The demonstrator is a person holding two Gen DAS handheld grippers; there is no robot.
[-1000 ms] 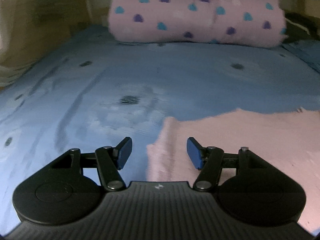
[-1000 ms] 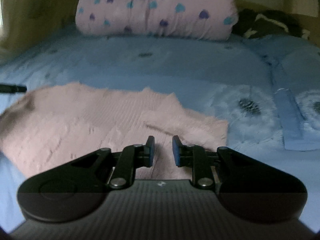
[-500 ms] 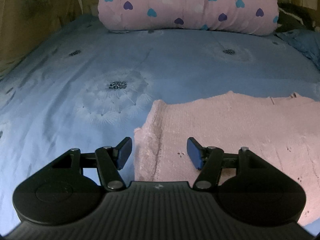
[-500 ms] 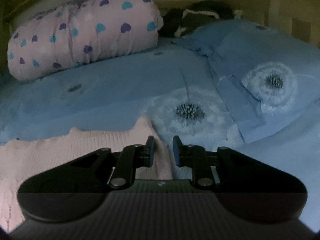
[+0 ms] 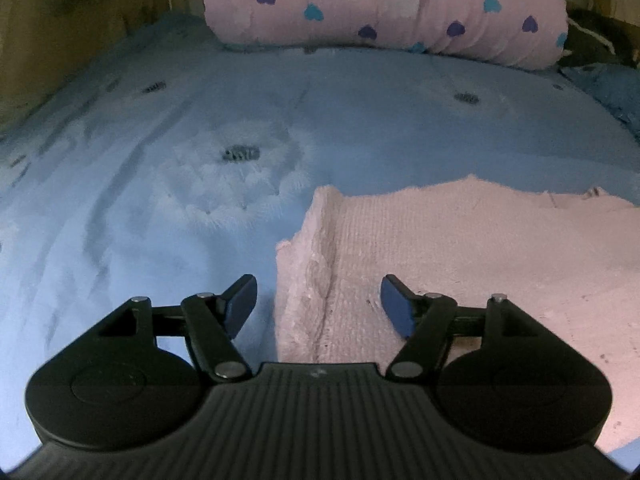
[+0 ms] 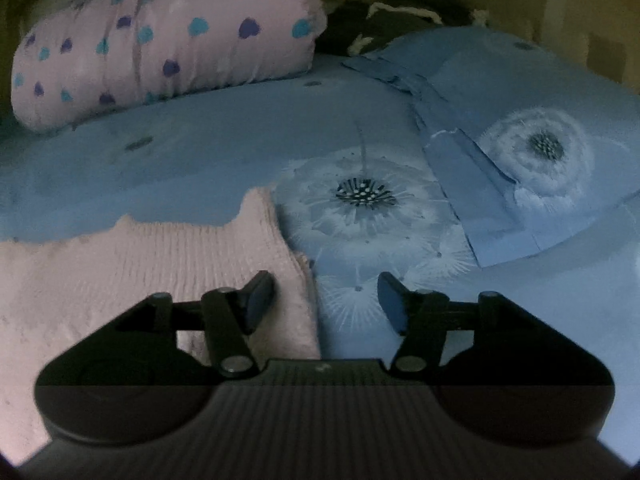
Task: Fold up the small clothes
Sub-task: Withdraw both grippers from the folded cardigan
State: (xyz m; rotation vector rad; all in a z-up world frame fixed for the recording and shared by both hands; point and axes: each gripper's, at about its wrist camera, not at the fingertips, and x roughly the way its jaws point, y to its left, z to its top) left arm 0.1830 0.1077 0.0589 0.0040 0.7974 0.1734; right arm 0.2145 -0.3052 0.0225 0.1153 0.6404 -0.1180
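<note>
Pink knit garment (image 5: 460, 248) beyond right edge

The bed is covered by a blue cotton sheet (image 5: 360, 120) printed with white dandelion heads with dark centres. A rolled pink quilt with blue and purple hearts (image 5: 384, 8) lies across the far end of the bed. A blue pillow in the same dandelion print (image 6: 528, 152) lies at the right side. Beside the quilt, a dark bundle of fabric with white cord (image 6: 400, 20) rests at the far right corner.

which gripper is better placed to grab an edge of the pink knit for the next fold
Probably left: the left gripper is open with the pink knit's edge between its fingers; the right gripper's jaws, just opened, mostly frame the blue bedsheet.
</note>
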